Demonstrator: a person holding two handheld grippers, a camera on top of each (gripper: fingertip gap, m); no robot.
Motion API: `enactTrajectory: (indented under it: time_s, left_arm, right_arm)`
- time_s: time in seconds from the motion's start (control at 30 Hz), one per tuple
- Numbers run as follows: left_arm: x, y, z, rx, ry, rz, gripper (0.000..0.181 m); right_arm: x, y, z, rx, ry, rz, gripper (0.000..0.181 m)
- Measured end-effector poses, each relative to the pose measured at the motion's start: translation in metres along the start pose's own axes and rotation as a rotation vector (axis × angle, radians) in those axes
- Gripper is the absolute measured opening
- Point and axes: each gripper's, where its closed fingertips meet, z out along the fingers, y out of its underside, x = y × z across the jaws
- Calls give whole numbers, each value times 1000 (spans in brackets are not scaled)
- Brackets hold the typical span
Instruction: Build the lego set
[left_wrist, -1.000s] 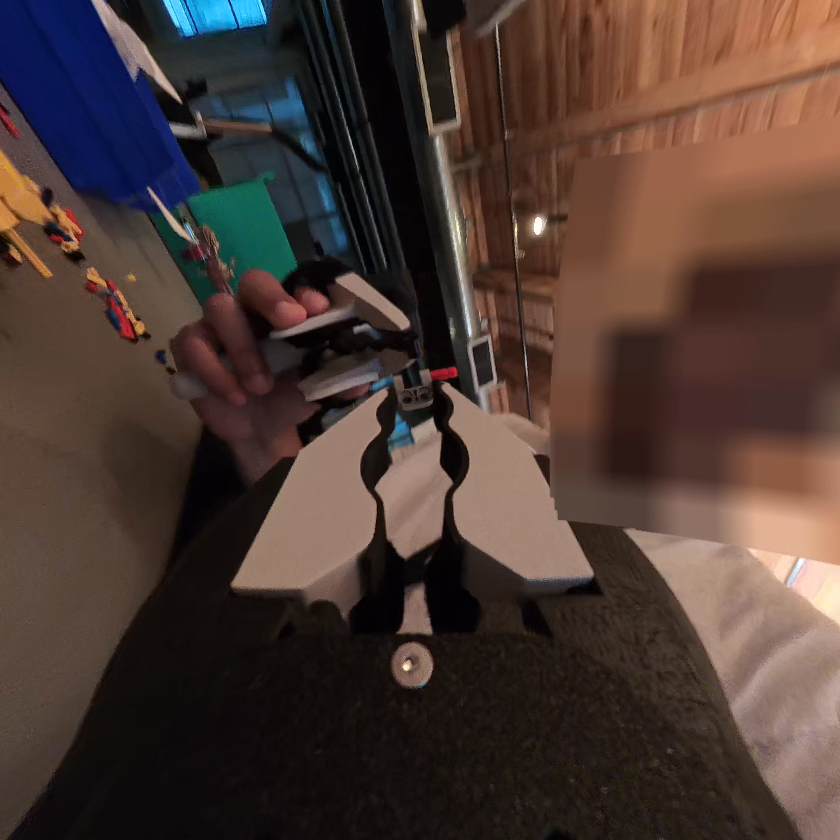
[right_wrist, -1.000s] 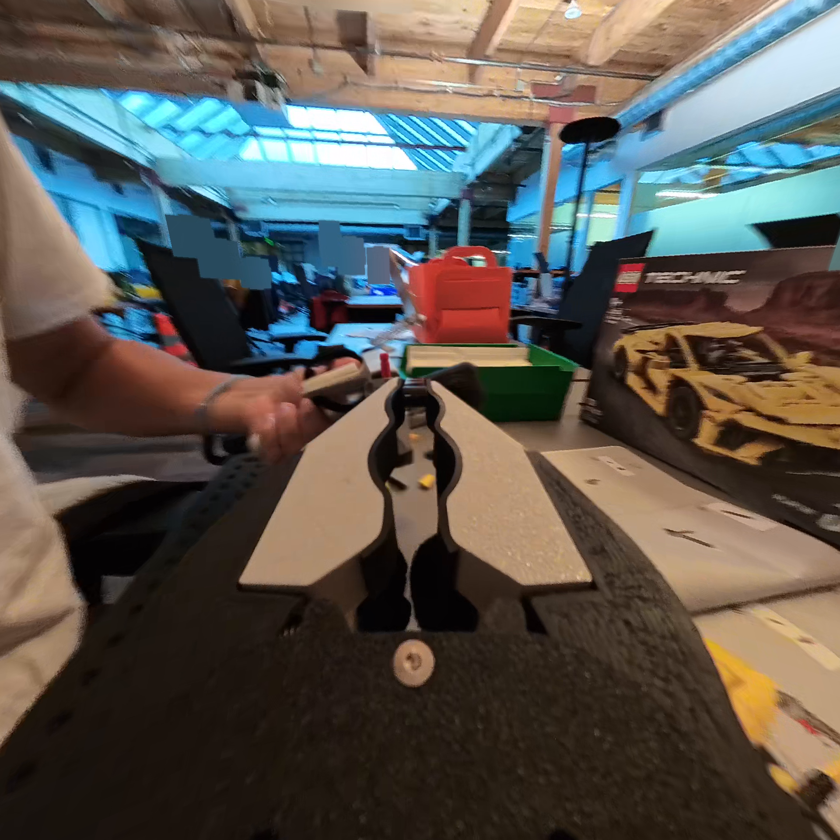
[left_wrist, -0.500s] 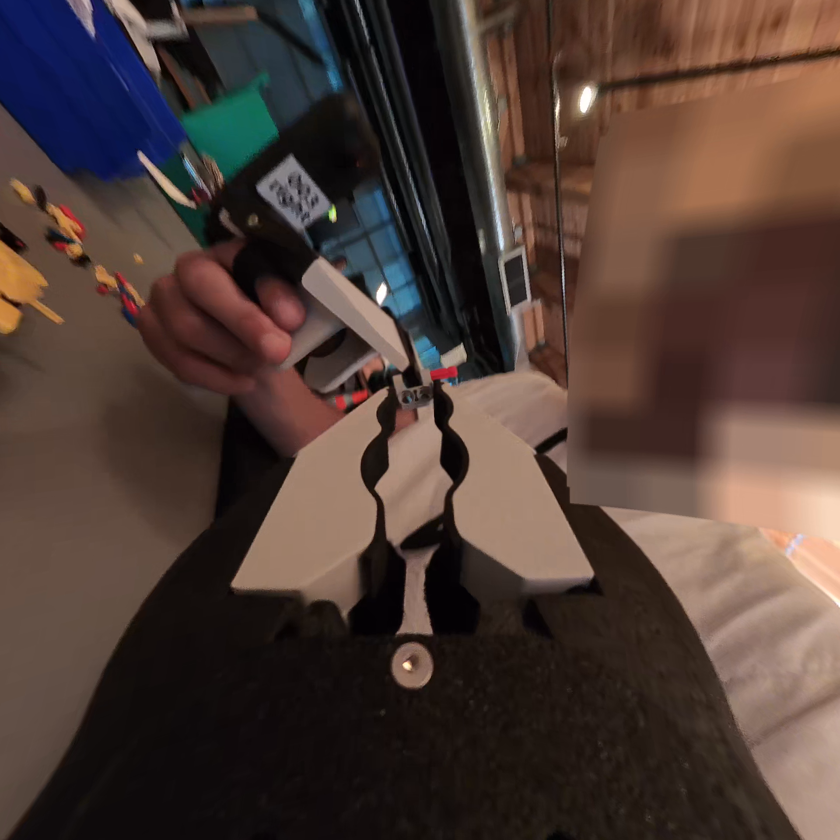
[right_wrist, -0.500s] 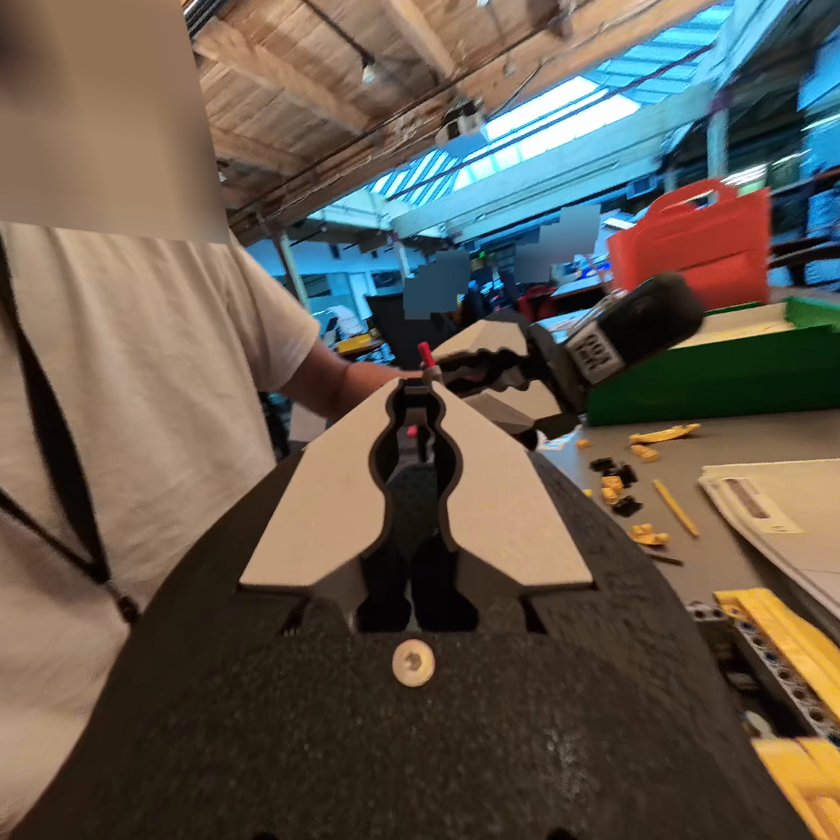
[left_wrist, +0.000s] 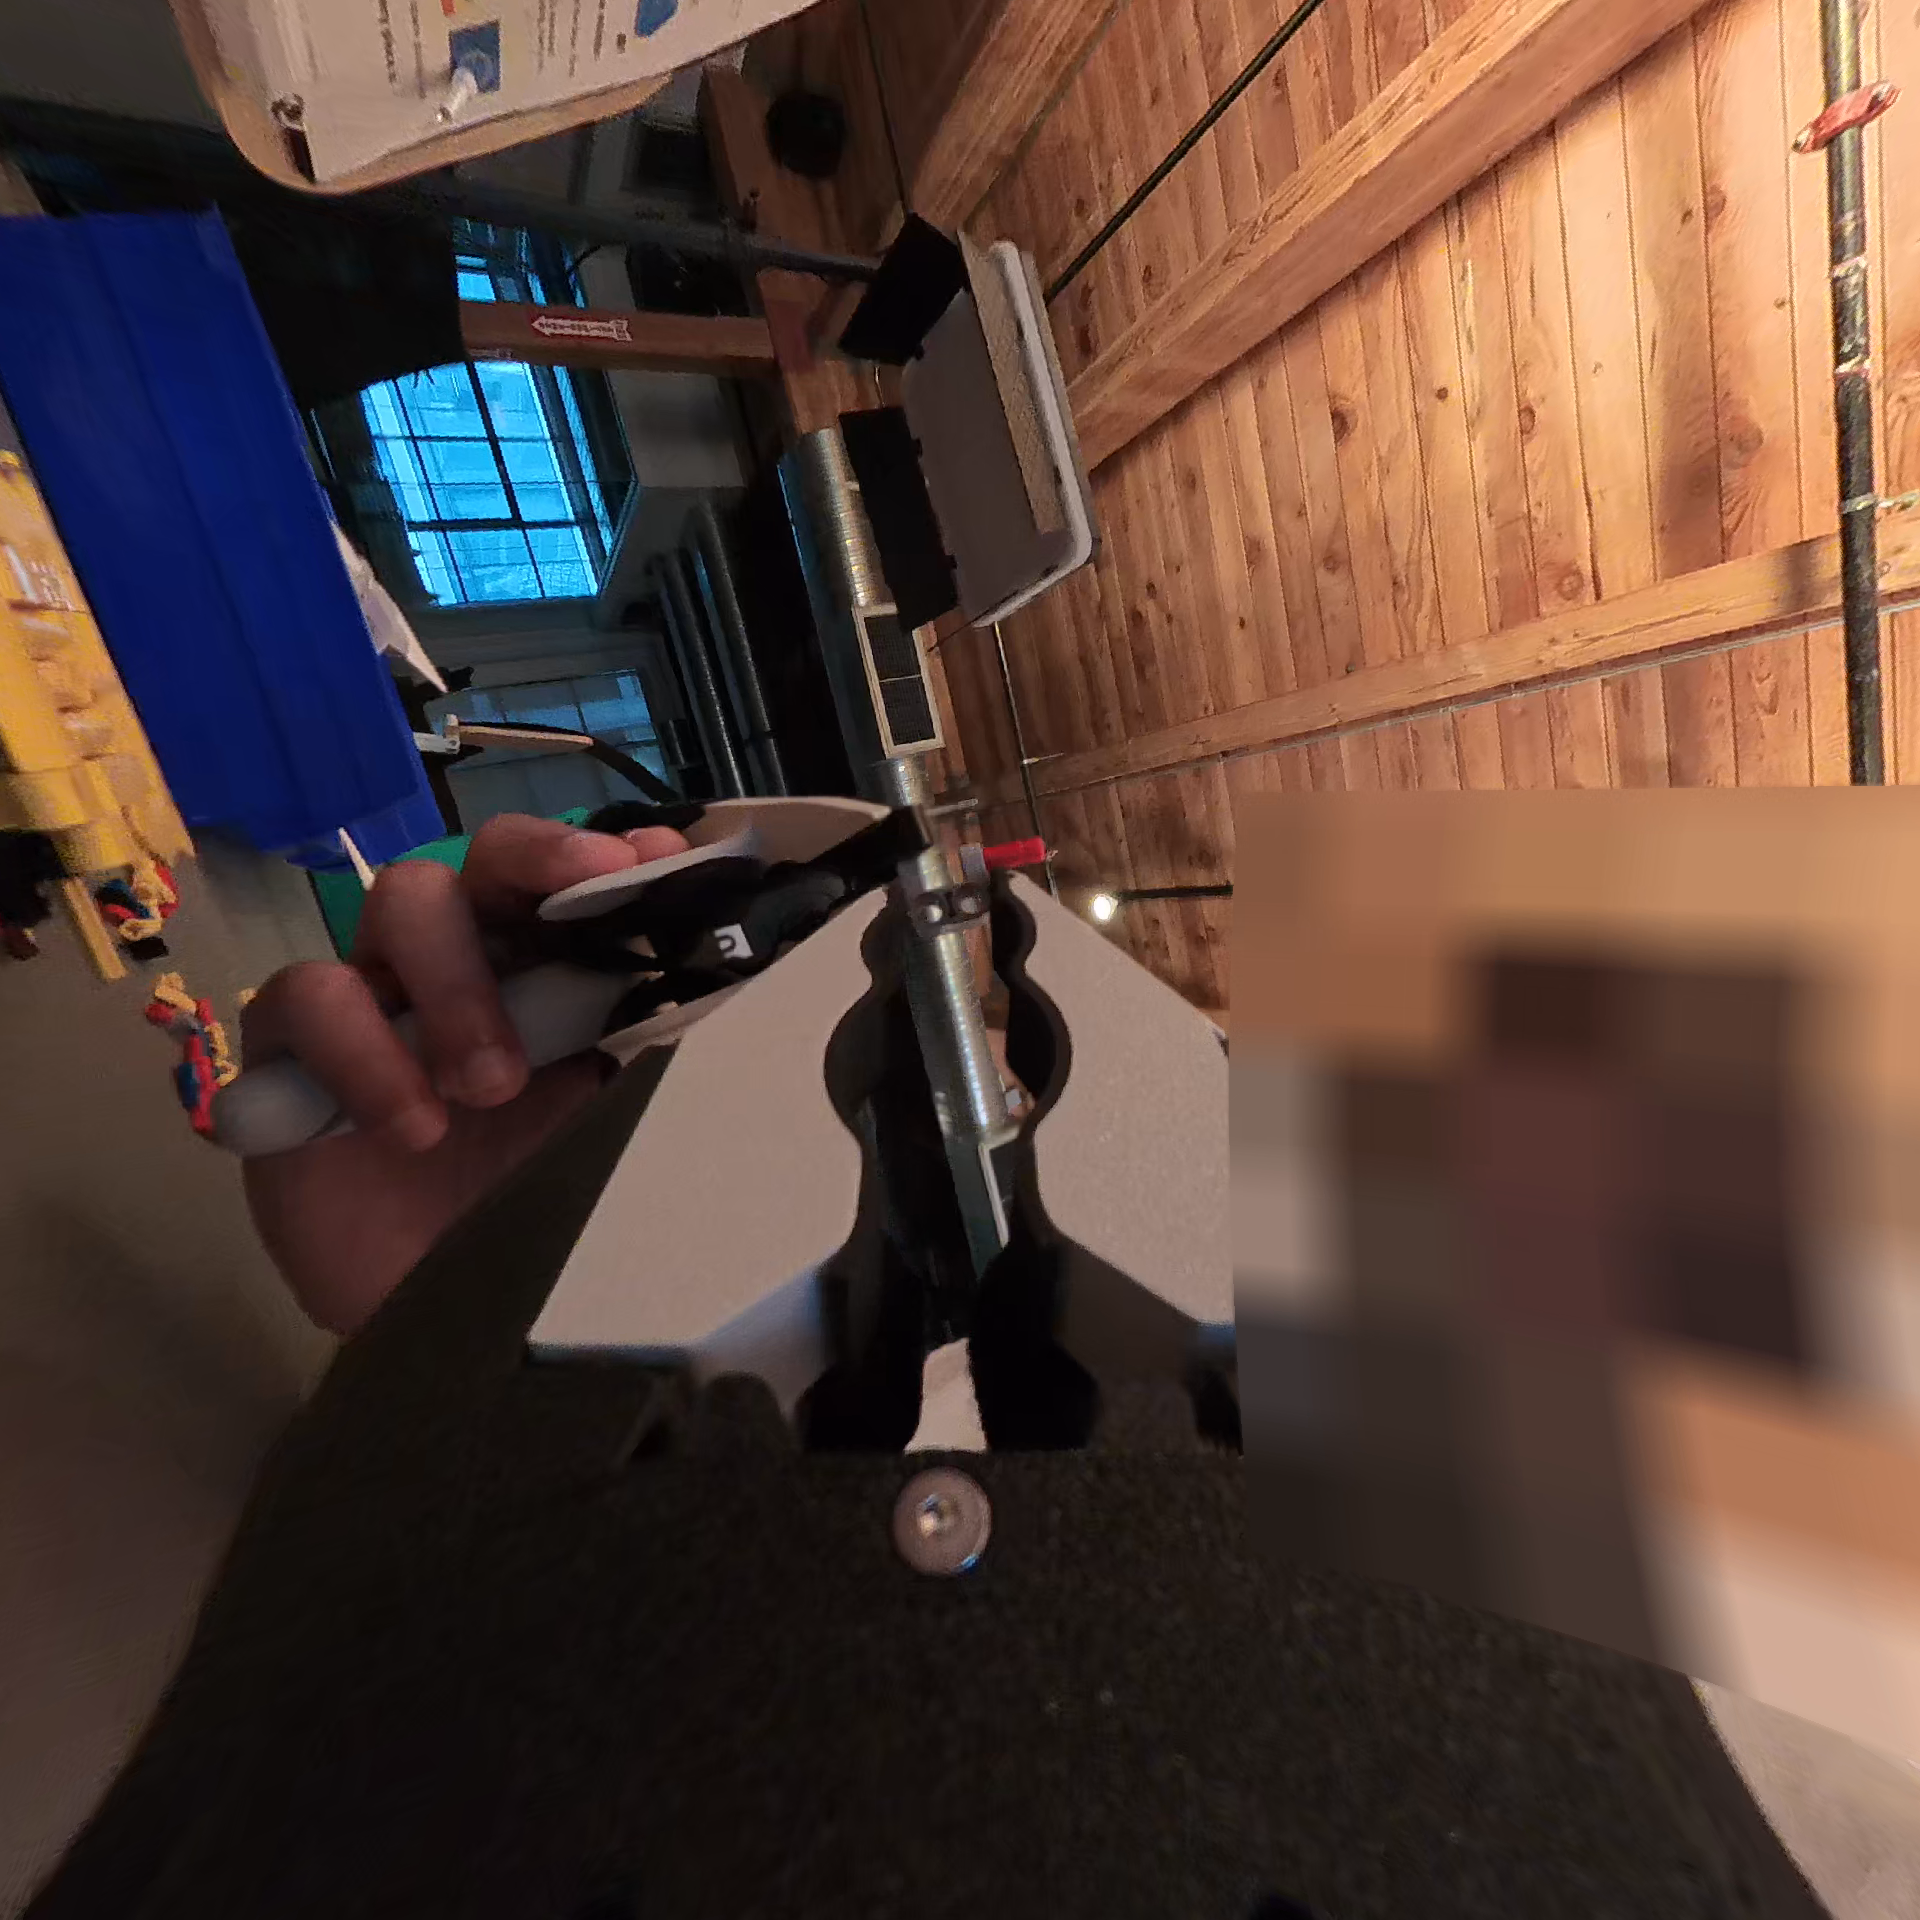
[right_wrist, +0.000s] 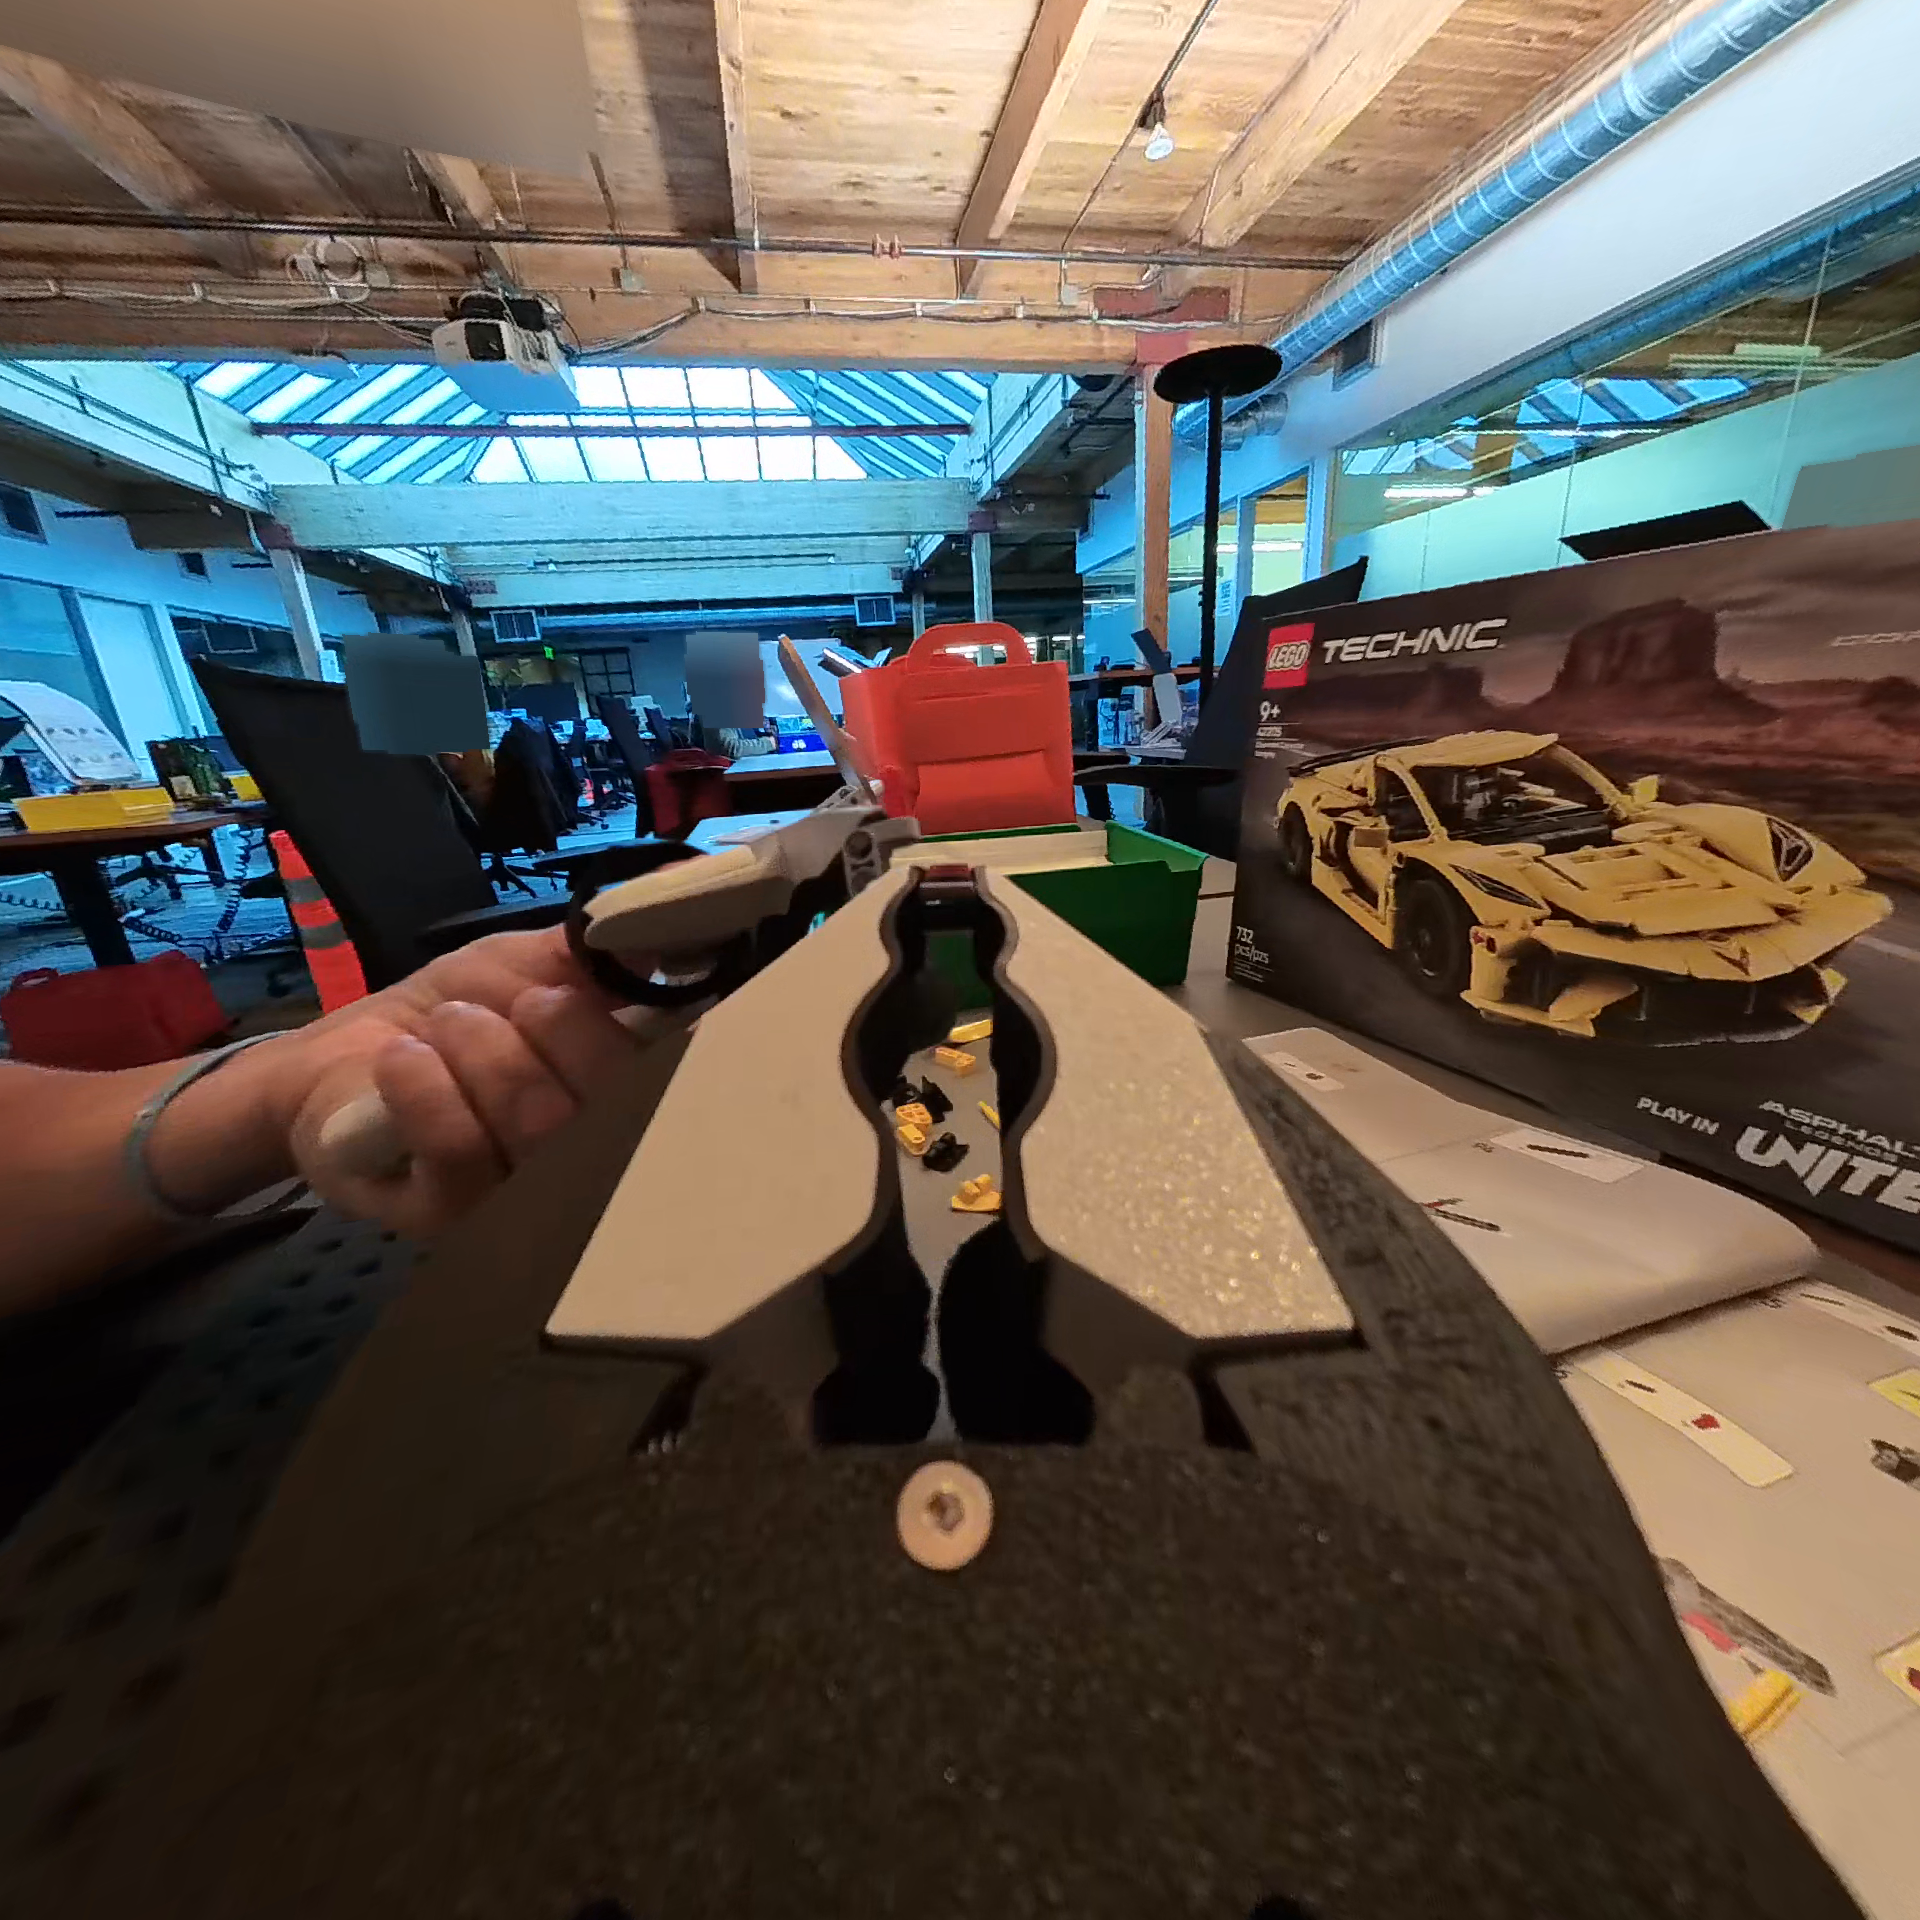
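Gripping, left wrist view: left tool (left_wrist: 948, 902) has its tips closed on a small grey lego piece (left_wrist: 943, 906), held up in the air off the surface.
Grey piece detail: a red pin (left_wrist: 1013, 854) sticks out just beyond the tips, to their right.
Other tool, left wrist view: right tool (left_wrist: 896, 826) comes in from the left, its tips meeting the grey piece at the left tool's tips.
Hand, left wrist view: a hand (left_wrist: 390, 1049) wraps the right tool's handle, left of the left tool.
Loose parts, left wrist view: yellow, red and blue pieces (left_wrist: 187, 1044) lie on the surface (left_wrist: 94, 1351), far left of the tool.
Right wrist view: right tool (right_wrist: 943, 881) has its tips nearly together on a small dark red piece (right_wrist: 943, 875).
Other tool, right wrist view: left tool (right_wrist: 868, 847) reaches in from the left, touching the right tool's tips.
Below the tips: yellow and black pieces (right_wrist: 940, 1127) are scattered on the surface.
Ahead: green bin (right_wrist: 1101, 909), orange case (right_wrist: 961, 738) behind it.
Right of the tool: lego box (right_wrist: 1579, 862) stands upright, paper sheets (right_wrist: 1538, 1226) before it.
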Motion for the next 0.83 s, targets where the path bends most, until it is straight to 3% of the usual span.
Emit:
enactTrajectory:
  time_s: [0.03,0.4,0.83]
  left_arm:
    - [0,1,1,13,1,-7,15]
    - [-5,-1,5,60,-1,48,15]
    - [-7,3,3,-26,-63,149,15]
  right_arm:
    - [0,0,0,-4,11,-10,6]
    - [3,-6,-4,-1,59,-58,7]
    - [-1,-4,-5,-63,51,-125,7]
